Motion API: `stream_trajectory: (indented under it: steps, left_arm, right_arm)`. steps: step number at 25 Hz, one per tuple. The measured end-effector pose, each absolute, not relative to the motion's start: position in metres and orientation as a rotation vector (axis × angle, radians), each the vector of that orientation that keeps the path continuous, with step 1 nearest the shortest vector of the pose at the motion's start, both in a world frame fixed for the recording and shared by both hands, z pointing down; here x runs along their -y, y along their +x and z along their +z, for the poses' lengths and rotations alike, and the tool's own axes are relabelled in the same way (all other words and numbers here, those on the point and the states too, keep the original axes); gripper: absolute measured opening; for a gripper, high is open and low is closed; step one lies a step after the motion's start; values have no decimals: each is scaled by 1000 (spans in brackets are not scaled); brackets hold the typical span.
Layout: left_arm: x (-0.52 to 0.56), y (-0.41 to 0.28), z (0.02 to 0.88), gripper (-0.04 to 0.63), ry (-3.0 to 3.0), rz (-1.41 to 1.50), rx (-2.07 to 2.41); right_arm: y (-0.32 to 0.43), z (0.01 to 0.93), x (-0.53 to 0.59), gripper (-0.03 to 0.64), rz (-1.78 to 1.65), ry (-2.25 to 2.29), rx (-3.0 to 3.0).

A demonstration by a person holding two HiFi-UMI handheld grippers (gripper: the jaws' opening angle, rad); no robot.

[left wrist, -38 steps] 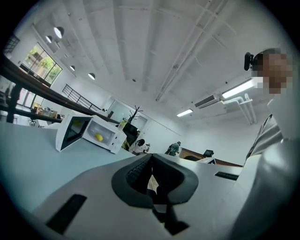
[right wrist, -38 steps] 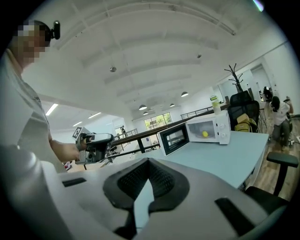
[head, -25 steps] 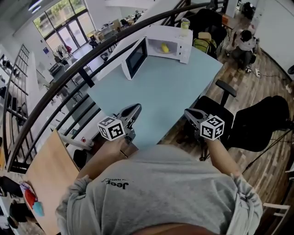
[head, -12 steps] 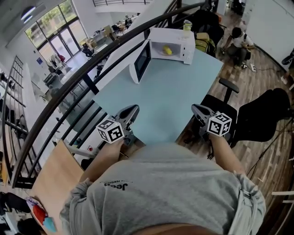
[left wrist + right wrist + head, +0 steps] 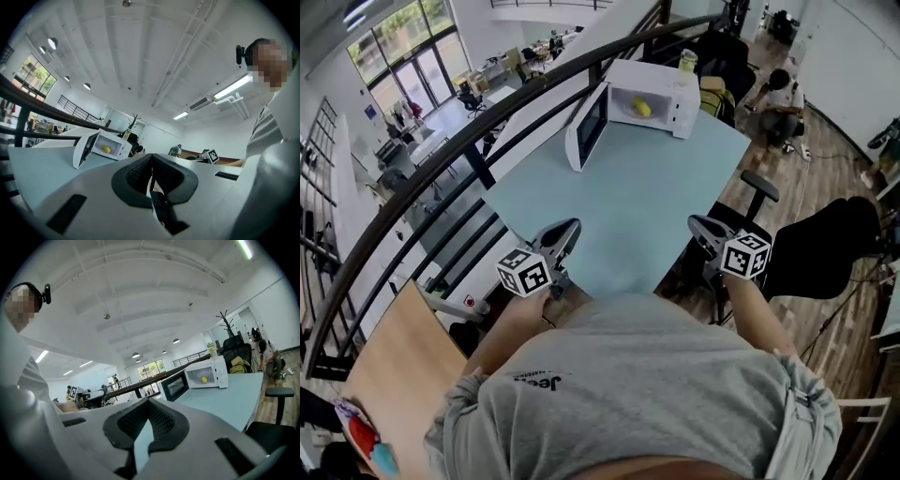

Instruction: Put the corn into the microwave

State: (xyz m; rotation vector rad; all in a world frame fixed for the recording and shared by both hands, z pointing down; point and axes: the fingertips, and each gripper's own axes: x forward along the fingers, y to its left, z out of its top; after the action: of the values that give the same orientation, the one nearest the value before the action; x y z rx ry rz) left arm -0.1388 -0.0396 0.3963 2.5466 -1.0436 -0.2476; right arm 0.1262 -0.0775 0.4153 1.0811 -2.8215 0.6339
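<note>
The person wears a grey T-shirt (image 5: 637, 394) with short sleeves (image 5: 455, 401) bunched at the shoulders and a small dark "Jeep" print (image 5: 536, 381) on the chest. The left gripper (image 5: 566, 226) and right gripper (image 5: 695, 223) each have a pale grey shell, black ribbed pads (image 5: 135, 171) on the jaws, and a cube (image 5: 525, 272) of black-and-white square markers.

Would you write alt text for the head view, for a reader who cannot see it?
Yellow corn lies inside an open microwave at the far end of a pale blue table; nearer, a person holds the left tool and right tool shut and empty.
</note>
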Motion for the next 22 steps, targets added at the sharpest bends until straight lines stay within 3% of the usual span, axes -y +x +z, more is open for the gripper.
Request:
stream_trajectory:
  steps: [22]
  left_arm:
    - [41,-139,393,18,2536,-247,1095]
  right_arm:
    - [122,421,91,17,605,1001,2814]
